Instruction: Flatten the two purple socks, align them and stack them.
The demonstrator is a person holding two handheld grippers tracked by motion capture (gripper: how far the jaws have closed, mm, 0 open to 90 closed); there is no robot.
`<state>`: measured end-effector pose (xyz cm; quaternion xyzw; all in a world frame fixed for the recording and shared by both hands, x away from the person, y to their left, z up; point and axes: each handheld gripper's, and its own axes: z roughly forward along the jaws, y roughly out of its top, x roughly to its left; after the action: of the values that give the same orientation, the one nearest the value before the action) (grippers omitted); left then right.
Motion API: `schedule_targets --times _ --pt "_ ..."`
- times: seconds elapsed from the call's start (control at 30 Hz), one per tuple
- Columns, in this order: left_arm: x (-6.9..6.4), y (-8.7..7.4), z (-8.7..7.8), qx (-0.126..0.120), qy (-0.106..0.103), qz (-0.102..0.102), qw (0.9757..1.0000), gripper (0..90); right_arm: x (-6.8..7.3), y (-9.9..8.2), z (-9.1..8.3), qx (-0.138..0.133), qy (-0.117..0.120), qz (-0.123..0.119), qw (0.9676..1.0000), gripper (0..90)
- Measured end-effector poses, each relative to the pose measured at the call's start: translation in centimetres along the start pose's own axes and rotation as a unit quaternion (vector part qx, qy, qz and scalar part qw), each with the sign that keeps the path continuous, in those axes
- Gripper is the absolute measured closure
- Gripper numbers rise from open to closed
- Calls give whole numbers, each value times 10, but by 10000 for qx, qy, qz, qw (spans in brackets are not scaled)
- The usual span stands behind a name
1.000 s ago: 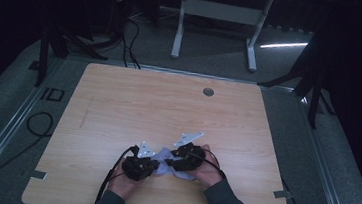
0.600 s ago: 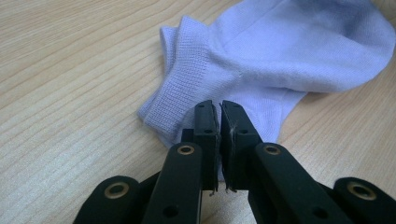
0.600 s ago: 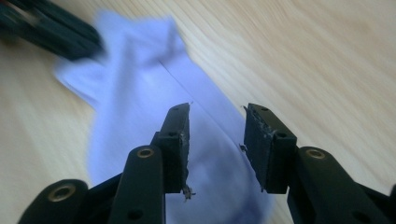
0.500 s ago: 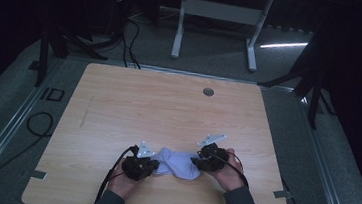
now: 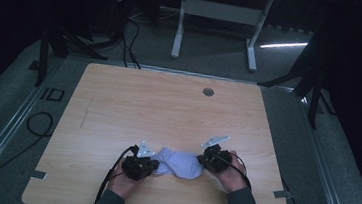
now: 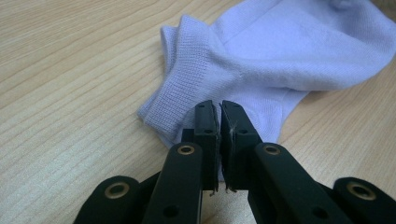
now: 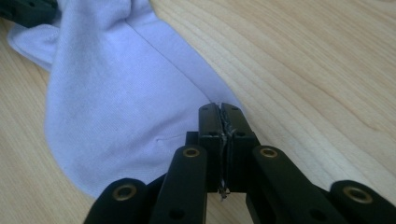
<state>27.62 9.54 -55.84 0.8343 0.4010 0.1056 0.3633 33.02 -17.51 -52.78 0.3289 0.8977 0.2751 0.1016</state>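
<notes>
A pale lilac sock lies stretched out flat near the front edge of the wooden table. My left gripper is at its left end. In the left gripper view that gripper is shut on the ribbed cuff of the sock. My right gripper is at the sock's right end. Its jaws have just closed, and in the right gripper view it pinches the edge of the sock at the toe end. A hand holds each gripper from below.
A round cable hole sits near the table's far edge. A black cable loops on the floor at the left, and a grey desk frame stands beyond the table. Bare wood lies ahead of both grippers.
My right gripper has moved to the right and its jaws have shut on the sock's end. The bunched sock is now drawn out flat between the grippers. The left gripper has stayed put.
</notes>
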Motion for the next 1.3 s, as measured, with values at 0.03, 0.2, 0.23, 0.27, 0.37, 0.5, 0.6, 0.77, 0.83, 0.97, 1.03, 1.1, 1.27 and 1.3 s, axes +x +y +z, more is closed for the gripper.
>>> schedule_targets --times 0.03,0.2,0.23,0.27,0.37,0.5,0.6,0.77,0.83,0.97,1.03,1.1,1.27,1.3 --pt "0 0 0 0 1 -3 10000 852 0 0 -1 -24 -24 14 10000 884" --pt "0 0 0 0 2 2 10000 852 -3 -1 -10 -176 -133 81 9997 887" --pt "0 0 0 -4 -2 -3 10000 852 -4 -2 -12 -196 -154 93 9996 887" --pt "0 0 0 -2 -4 -4 10000 852 -5 -2 -15 -233 -179 118 9995 887" --pt "1 0 0 21 -32 -2 10000 852 -8 -1 -21 -316 -237 165 9991 888" --pt "2 0 0 21 -61 0 10000 851 -12 2 -26 -362 -300 193 9987 888" --pt "2 0 -1 37 -70 -3 10000 849 -13 2 -24 -327 -273 204 9989 888" --pt "-2 -1 -1 22 34 49 10000 829 -10 -3 -14 -118 -101 129 9998 784" --pt "-2 -1 -1 19 27 40 10000 826 -8 -3 -15 -166 -162 159 9996 693" --pt "-2 -1 -2 24 19 31 10000 805 -6 -4 -24 -412 -277 255 9984 594" --pt "-3 -1 -2 12 36 26 10000 799 0 -6 -29 -563 -279 256 9977 592" --pt "-3 -1 -2 9 39 24 10000 796 7 -9 -32 -710 -188 197 9971 622" --pt "-3 -1 -2 9 57 45 10000 794 22 -17 -22 -579 -4 90 9983 676" --pt "-3 -1 -2 9 57 48 10000 794 24 -20 -16 -466 -26 61 9989 676"
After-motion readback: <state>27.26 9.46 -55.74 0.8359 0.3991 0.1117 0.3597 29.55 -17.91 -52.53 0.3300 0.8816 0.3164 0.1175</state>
